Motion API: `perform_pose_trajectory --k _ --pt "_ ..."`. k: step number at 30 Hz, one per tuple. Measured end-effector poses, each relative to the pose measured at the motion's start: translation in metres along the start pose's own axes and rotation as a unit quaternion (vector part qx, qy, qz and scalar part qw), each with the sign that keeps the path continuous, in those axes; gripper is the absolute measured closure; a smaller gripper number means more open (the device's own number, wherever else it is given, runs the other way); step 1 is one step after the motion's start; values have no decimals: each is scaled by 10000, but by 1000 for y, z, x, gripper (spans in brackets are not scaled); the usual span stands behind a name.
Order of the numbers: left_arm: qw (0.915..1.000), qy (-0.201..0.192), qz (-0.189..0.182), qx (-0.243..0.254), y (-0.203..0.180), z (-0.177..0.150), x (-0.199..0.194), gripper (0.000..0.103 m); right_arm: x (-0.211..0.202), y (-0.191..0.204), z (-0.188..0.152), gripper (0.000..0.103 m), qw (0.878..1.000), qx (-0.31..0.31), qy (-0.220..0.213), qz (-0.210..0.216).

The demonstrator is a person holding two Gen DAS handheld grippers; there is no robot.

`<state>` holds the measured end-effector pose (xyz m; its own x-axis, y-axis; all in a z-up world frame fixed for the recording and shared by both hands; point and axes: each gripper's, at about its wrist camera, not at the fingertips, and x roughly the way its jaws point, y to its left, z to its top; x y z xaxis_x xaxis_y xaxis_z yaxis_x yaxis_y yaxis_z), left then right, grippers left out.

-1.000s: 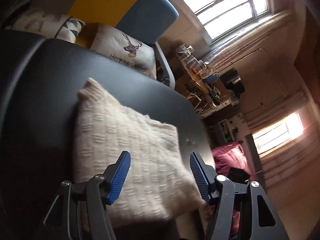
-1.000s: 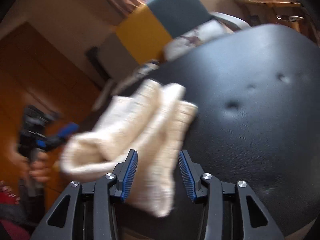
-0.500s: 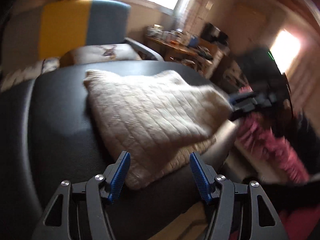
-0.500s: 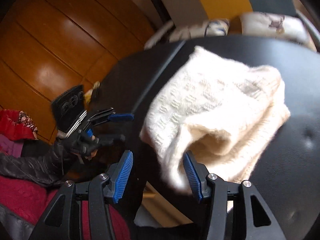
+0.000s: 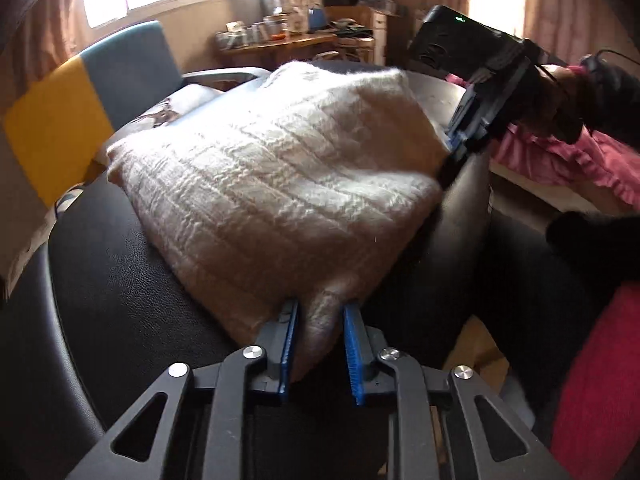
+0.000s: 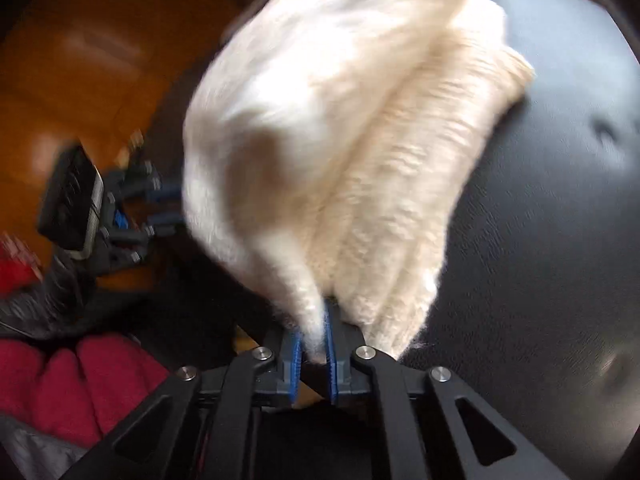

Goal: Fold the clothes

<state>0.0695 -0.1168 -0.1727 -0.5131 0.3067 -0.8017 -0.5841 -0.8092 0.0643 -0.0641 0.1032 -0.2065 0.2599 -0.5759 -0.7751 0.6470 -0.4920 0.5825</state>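
A folded cream knitted sweater (image 5: 280,184) lies on a round black leather seat (image 5: 100,300). My left gripper (image 5: 318,340) is shut on its near corner, a thick fold of knit between the blue pads. At the sweater's far right corner I see my right gripper (image 5: 452,148). In the right wrist view the sweater (image 6: 360,140) is blurred and partly lifted off the seat (image 6: 540,220). My right gripper (image 6: 314,354) is shut on a thin corner of it. The left gripper (image 6: 172,210) shows at the sweater's left edge.
A chair with a yellow and blue back (image 5: 80,92) and a deer cushion (image 5: 168,112) stands behind the seat. A cluttered wooden desk (image 5: 280,40) is at the back, pink bedding (image 5: 560,152) to the right. Red fabric (image 6: 80,380) and wooden panelling (image 6: 80,60) lie left.
Both grippers moved to opposite corners of the folded sweater and went from open to shut on it. The right-hand corner is being lifted.
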Motion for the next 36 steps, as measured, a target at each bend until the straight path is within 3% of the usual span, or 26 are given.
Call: perform_pose_trajectory --k 4,5,6,7,11,13,15,16,20,23,25,28,31,33,36 --pt "9994 145 -27 317 -3 0 -3 83 -10 1 -11 90 9989 177 -387 217" --pt "9995 148 -166 245 0 3 -7 84 -12 1 -13 87 9981 241 -481 299" --pt "9993 150 -306 171 2 6 -11 84 -16 -2 -11 75 9968 336 -589 434" --pt "9991 90 -404 83 5 10 -16 84 -26 -2 -11 72 9953 340 -765 479" --pt "9951 -297 -887 -305 16 22 -37 84 -74 -7 -5 68 9804 559 -1763 679" --pt "9896 -605 -1139 -635 22 29 -42 83 -83 -15 8 51 9678 821 -2249 771" --pt "9827 -925 -1290 -953 27 38 -43 83 -84 -24 23 44 9558 1102 -2582 878" --pt "9791 -1025 -1378 -1088 29 42 -40 83 -75 -31 34 43 9549 1294 -2509 917" --pt "9772 -984 -1442 -1207 25 60 -10 83 -36 -53 75 43 9533 1962 -2110 906" --pt "9776 -806 -1546 -1179 21 68 11 83 -27 -48 91 49 9603 1747 -2118 501" --pt "9772 -714 -1620 -1170 19 71 20 83 -22 -37 103 90 9692 1453 -1988 79" --pt "9772 -578 -1731 -1090 17 69 35 82 -40 -6 109 92 9756 765 -1973 -590" --pt "9765 -424 -1804 -1096 17 65 47 82 -69 5 93 92 9672 423 -2215 -1173" --pt "9753 -332 -1867 -1135 19 66 51 82 -43 -15 91 92 9692 659 -1978 -1307" --pt "9755 -227 -1884 -1109 16 69 47 82 -29 -37 63 92 9714 992 -1779 -1224"
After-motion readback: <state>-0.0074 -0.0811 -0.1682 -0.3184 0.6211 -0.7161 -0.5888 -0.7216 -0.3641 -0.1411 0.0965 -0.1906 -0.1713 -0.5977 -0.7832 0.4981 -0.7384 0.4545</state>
